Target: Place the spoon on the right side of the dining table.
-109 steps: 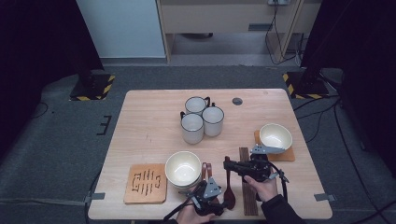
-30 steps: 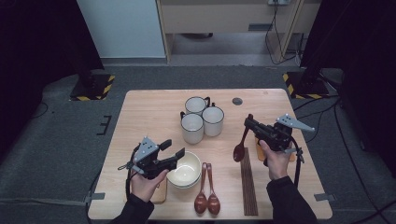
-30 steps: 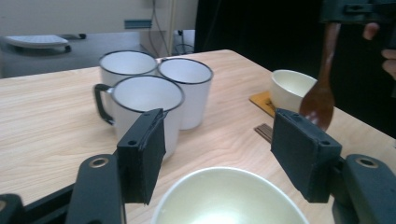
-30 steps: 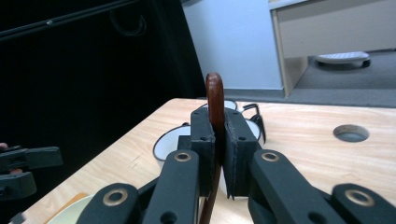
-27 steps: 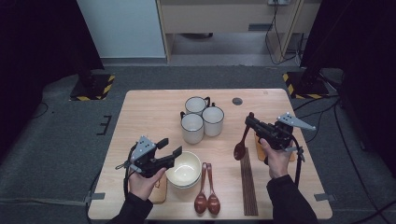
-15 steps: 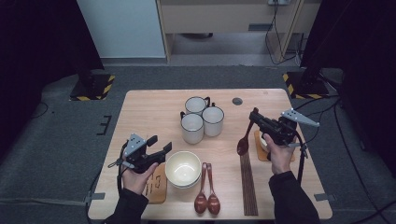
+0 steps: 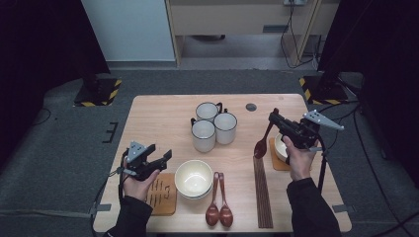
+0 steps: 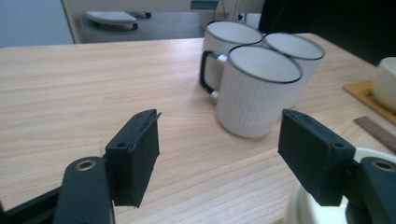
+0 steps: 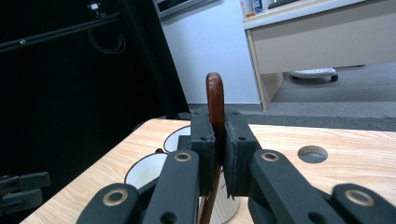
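Item one: right hand-held gripper (image 7: 274, 120), jaws clamped on the handle of a dark reddish-brown wooden spoon (image 7: 262, 144). The spoon hangs bowl-down above the light wooden bench (image 7: 163, 118) at about three o'clock, just beside the cream bowl on a wooden coaster (image 7: 280, 147); I judge it is bound for that bowl.

Item two: left hand-held gripper (image 7: 160, 159), jaws apart with nothing between them, having just been opening. It hovers at eight o'clock over the slotted wooden coaster (image 7: 160, 193), beside the second cream ceramic bowl (image 7: 193, 177), probably readied to shift that bowl onto the coaster.

Item three: two matching wooden spoons (image 7: 218, 211) lying side by side at six o'clock.

Item four: dark wooden chopsticks (image 7: 262, 195), laid lengthwise at five o'clock.

Item five: three white ribbed mugs (image 7: 213, 124), clustered at centre.
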{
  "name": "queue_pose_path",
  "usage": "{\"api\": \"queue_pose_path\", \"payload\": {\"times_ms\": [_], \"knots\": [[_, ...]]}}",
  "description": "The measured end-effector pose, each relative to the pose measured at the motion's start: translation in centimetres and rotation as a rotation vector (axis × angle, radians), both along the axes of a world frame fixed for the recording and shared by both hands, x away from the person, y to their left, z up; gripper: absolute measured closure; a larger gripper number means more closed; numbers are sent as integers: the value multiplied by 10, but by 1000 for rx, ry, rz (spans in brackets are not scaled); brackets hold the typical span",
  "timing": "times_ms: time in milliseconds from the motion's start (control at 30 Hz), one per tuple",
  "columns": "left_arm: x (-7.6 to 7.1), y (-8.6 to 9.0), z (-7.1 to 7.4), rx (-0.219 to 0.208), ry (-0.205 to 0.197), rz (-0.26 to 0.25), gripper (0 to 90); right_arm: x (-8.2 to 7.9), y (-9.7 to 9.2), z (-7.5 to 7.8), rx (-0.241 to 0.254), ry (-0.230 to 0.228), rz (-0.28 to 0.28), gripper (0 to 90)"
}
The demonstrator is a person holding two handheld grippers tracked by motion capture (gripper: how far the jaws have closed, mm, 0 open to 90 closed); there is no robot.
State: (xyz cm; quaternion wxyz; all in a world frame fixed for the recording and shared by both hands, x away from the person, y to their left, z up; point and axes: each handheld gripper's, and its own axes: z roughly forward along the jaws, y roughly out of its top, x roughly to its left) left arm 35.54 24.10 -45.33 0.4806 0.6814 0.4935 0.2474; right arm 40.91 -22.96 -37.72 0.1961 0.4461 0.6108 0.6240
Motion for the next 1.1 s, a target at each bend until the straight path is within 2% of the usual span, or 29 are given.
{"api": "queue_pose_path", "payload": {"times_ms": [100, 200, 333, 633, 767, 867, 1100], "knots": [[3, 6, -5, 8, 17, 18, 278, 1, -1, 1, 0, 2, -8, 842], [6, 12, -10, 42, 28, 45, 271, 4, -4, 2, 0, 3, -22, 842], [8, 20, -16, 58, 47, 69, 267, 6, -8, 2, -1, 4, -39, 842], [18, 35, -35, 103, 117, 109, 245, 9, -18, 3, 7, 8, -70, 842], [21, 39, -43, 119, 149, 120, 239, 11, -22, 3, 20, 13, -74, 842], [24, 40, -46, 149, 172, 124, 235, 12, -23, 3, 15, 11, -83, 842], [29, 41, -56, 201, 227, 111, 224, 13, -28, 9, 12, 6, -102, 842]]}}
